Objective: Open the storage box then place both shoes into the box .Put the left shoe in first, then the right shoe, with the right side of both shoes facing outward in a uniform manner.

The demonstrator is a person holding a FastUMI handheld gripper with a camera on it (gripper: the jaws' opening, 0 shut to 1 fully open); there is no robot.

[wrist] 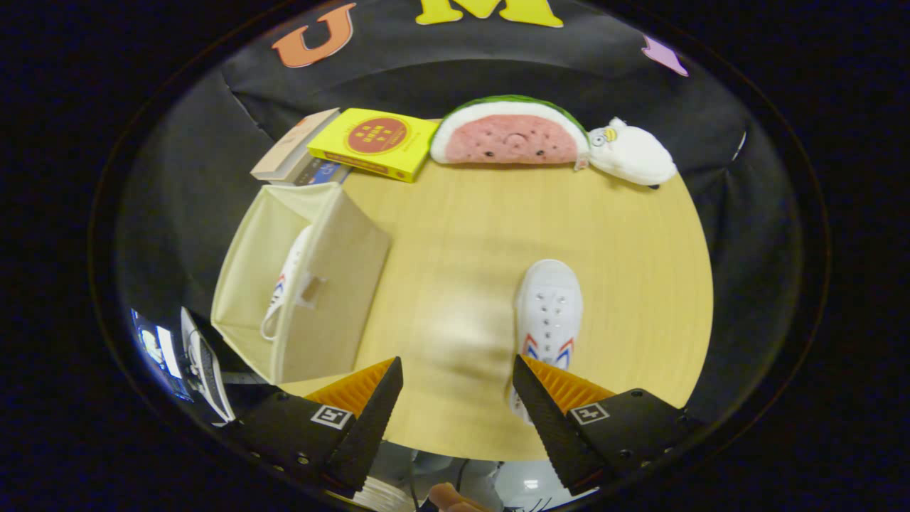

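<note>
**one shoe in the box, one on the desk**

i see the storage box (302, 277) open on the desk (462, 235), with one white shoe (284, 284) already lying inside it. the second white shoe (547, 313) sits on the desk well apart from the box, on its far side from the opening, toe pointing away from me; its heel end is hidden behind one of my fingers (547, 419). my gripper (457, 370) is spread wide and holding nothing, bare desk between the fingers. beyond the box lie a yellow book (375, 142) and a stack of other books (298, 153); farther along from them rest a watermelon plush (508, 131) and a white plush toy (633, 153), touching each other.
</note>
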